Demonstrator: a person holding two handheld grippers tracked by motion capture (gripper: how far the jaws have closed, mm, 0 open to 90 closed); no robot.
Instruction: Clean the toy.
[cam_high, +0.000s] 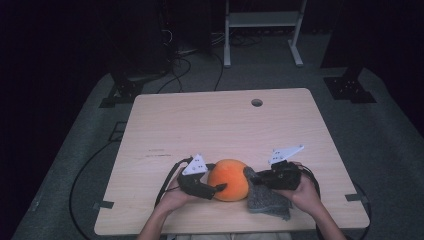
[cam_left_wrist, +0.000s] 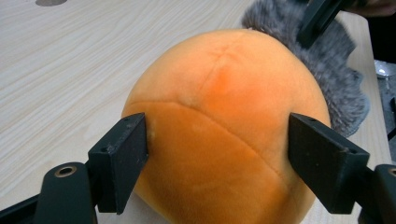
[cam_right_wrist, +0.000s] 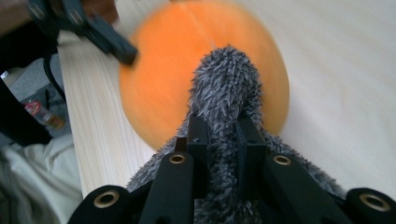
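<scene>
Steadying the orange ball (cam_high: 229, 179) at the table's (cam_high: 220, 120) near edge, the left gripper (cam_high: 218, 189) is closed on its sides; the grey cloth (cam_high: 267, 200), pinched in the shut right gripper (cam_high: 255, 178), is held against the ball's right flank.

The person's forearms come in from the bottom edge of the high view and angle toward each other. The left gripper (cam_high: 218, 188) points right, its jaws spread wide and pressed against both flanks of the orange ball (cam_high: 229, 179). The right gripper (cam_high: 254, 176) points left, its jaws pinched tight on a fold of grey fuzzy cloth (cam_high: 267, 199).
</scene>
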